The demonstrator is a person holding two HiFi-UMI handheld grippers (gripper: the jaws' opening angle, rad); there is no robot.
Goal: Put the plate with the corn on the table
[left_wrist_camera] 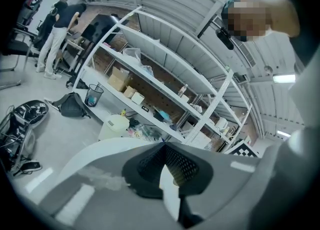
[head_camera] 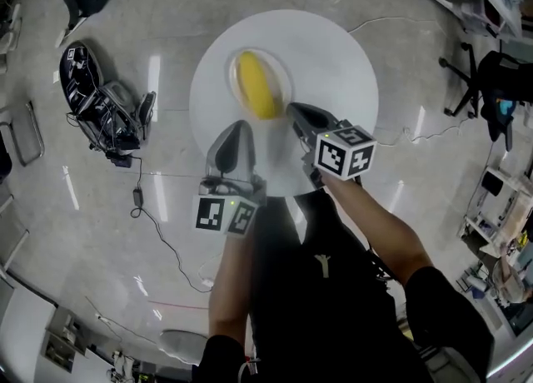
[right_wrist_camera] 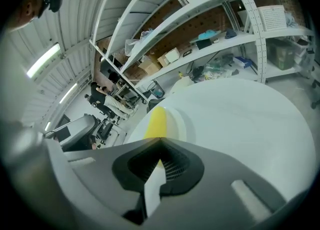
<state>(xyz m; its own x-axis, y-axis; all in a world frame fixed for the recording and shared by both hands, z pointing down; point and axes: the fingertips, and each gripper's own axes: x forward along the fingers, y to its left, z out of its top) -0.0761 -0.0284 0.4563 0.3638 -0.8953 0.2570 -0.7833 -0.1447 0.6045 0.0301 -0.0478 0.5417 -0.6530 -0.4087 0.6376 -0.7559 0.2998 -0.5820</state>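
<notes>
A white plate [head_camera: 286, 82] with a yellow corn cob [head_camera: 256, 86] lies on or just above the round white table [head_camera: 337, 57]; I cannot tell whether it touches. My left gripper [head_camera: 241, 126] is shut on the plate's near rim. My right gripper [head_camera: 293, 109] is shut on the rim at the right. The right gripper view has the corn [right_wrist_camera: 157, 121] and plate [right_wrist_camera: 178, 124] just beyond the closed right gripper [right_wrist_camera: 160, 141], with the table [right_wrist_camera: 240, 124] behind. A white sliver sits between the jaws of the left gripper [left_wrist_camera: 164, 146].
A black bag with gear [head_camera: 100, 102] and a cable [head_camera: 158, 231] lie on the floor at the left. An office chair [head_camera: 487, 82] stands at the right. Long white shelves [left_wrist_camera: 165, 74], a white bin [left_wrist_camera: 115, 124] and standing people [left_wrist_camera: 55, 29] are beyond the table.
</notes>
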